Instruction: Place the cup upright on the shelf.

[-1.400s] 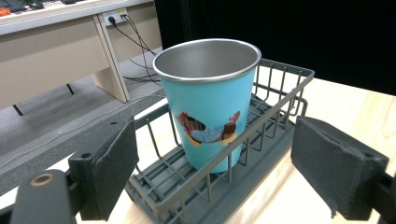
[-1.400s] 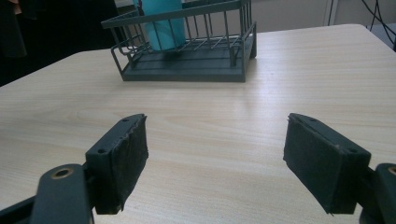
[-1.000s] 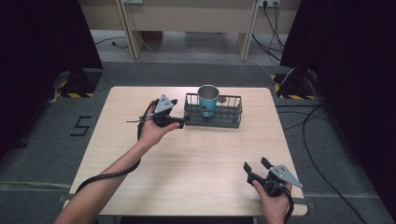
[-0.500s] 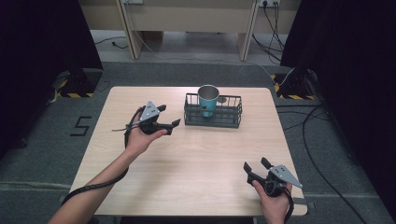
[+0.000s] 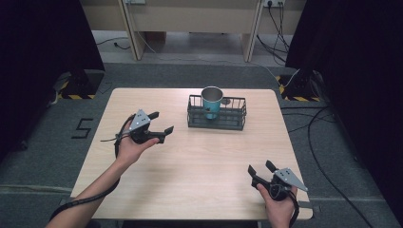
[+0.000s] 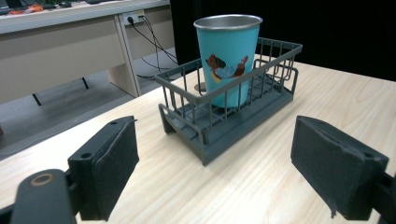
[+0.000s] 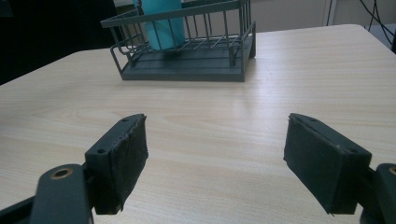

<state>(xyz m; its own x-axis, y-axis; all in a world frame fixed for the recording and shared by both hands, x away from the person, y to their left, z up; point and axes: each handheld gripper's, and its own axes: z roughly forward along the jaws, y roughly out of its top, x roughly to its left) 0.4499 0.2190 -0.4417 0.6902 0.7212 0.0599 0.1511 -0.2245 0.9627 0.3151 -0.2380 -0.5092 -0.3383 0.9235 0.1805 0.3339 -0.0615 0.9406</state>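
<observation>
A teal metal cup [image 5: 211, 104] with a picture on its side stands upright in the left end of a dark wire basket [image 5: 233, 124] at the table's far middle. My left gripper [image 5: 161, 122] is held open above the table, a short way left of the basket, with nothing between its jaws. In the left gripper view the cup [image 6: 229, 60] and basket [image 6: 219, 140] sit ahead between the open pads [image 6: 114, 161]. My right gripper [image 5: 259, 167] is open near the front right edge, empty. The right gripper view looks across bare wood to the basket [image 7: 187, 63] and cup [image 7: 161, 21].
The wooden table [image 5: 199, 166] carries nothing else. Grey floor surrounds it, with cables [image 5: 328, 142] on the right, a desk [image 5: 190, 14] beyond the far edge and dark curtains at both sides.
My left gripper has drawn back from the basket's left end, moving left and toward the person, still open. The right gripper has stayed put.
</observation>
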